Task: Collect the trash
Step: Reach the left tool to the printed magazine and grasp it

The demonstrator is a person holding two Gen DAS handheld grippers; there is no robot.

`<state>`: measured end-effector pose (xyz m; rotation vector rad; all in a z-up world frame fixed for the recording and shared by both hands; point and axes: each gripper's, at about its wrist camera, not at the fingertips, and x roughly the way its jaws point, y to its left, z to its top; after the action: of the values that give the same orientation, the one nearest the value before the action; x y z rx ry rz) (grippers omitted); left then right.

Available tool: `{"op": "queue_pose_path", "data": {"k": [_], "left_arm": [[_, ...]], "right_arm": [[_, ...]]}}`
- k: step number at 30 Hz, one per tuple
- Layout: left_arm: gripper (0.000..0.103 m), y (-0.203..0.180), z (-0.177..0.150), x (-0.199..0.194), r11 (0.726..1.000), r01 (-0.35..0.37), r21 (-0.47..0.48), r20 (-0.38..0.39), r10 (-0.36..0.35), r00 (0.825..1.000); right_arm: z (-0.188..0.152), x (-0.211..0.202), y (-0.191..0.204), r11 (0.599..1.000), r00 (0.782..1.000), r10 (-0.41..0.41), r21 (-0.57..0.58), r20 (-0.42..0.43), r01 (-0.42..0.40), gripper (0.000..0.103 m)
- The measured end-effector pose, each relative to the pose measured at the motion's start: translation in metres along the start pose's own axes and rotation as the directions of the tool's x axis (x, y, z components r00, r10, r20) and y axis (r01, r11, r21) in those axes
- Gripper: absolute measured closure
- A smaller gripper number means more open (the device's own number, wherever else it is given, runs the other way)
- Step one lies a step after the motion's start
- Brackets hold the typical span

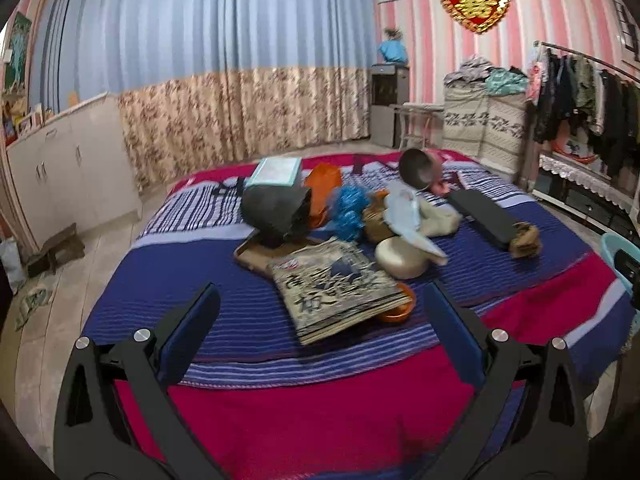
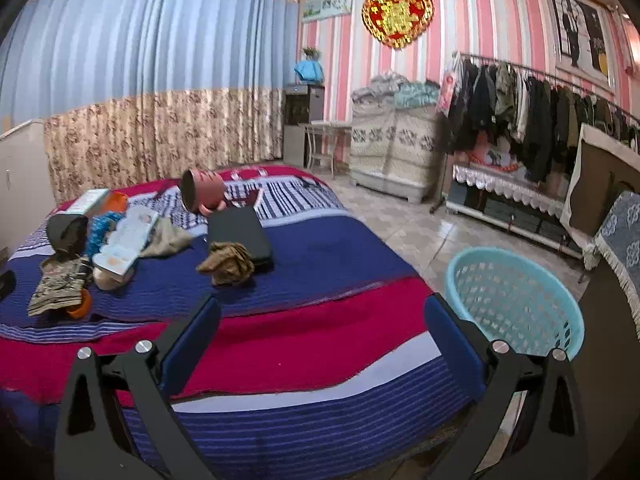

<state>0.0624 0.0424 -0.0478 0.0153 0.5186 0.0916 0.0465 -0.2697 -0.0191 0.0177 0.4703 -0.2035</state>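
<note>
- I hold the left gripper (image 1: 320,312) above the bed (image 1: 320,408); its fingers (image 1: 188,336) stand wide apart, with nothing between them.
- Just ahead of the left fingertips, between the two, lies a printed paper bag (image 1: 340,292), flat on the blanket, with an orange item (image 1: 400,308) showing under its right edge.
- Beyond the bag a heap of clutter sits ahead of the fingers: a dark grey bag (image 1: 276,212) on a flat tray (image 1: 256,256), a teal box (image 1: 276,172) behind it, a blue fluffy bundle (image 1: 348,208), a cream bowl (image 1: 400,258) and a pale carton (image 1: 408,216) leaning over it.
- Ahead and right of the left fingers lies a black flat case (image 1: 484,216), with a crumpled brown wad (image 1: 524,240) touching its near end.
- I hold the right gripper (image 2: 320,312) over the bed's near corner; its fingers (image 2: 192,340) are also spread apart and grasp nothing.
- Just beyond the right fingertip stands a light blue basket (image 2: 516,276) on the floor beside the bed.
- Ahead of the right gripper's left fingertip lies the brown wad (image 2: 228,264) against the black case (image 2: 240,232); the remaining clutter lies far left of the fingers.
- A pink cup (image 2: 204,192) lies tipped on its side beyond the case.
</note>
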Motion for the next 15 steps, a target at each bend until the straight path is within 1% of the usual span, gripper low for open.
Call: {"op": "queue_pose_path", "data": {"k": [2, 6, 8, 10, 13, 15], "left_arm": [[0.005, 0.006, -0.002, 0.012, 1.000, -0.014, -0.011, -0.023, 0.014, 1.000], [0.005, 0.021, -0.007, 0.038, 0.999, -0.022, -0.047, -0.084, 0.018, 0.996], [0.005, 0.026, -0.008, 0.048, 0.998, -0.029, -0.060, -0.118, 0.022, 0.993], [0.005, 0.028, -0.008, 0.060, 0.998, -0.019, -0.066, -0.147, 0.009, 0.989], [0.005, 0.028, -0.008, 0.072, 0.997, 0.005, -0.076, -0.174, -0.019, 0.985], [0.006, 0.024, -0.007, 0.080, 0.997, 0.018, -0.069, -0.199, -0.031, 0.980]], "right_arm": [[-0.001, 0.008, -0.002, 1.000, 1.000, 0.016, 0.008, -0.021, -0.016, 0.004], [-0.004, 0.015, 0.001, 1.000, 1.000, -0.024, -0.004, -0.014, 0.024, 0.004], [-0.005, 0.020, 0.004, 1.000, 1.000, -0.016, -0.022, -0.024, 0.015, 0.004], [-0.005, 0.025, 0.006, 0.999, 0.999, -0.013, -0.034, -0.038, 0.012, 0.004], [-0.003, 0.031, 0.009, 0.999, 0.998, 0.029, -0.028, -0.063, -0.031, 0.004], [-0.002, 0.031, 0.012, 0.999, 0.999, 0.011, -0.033, -0.051, -0.012, 0.004]]}}
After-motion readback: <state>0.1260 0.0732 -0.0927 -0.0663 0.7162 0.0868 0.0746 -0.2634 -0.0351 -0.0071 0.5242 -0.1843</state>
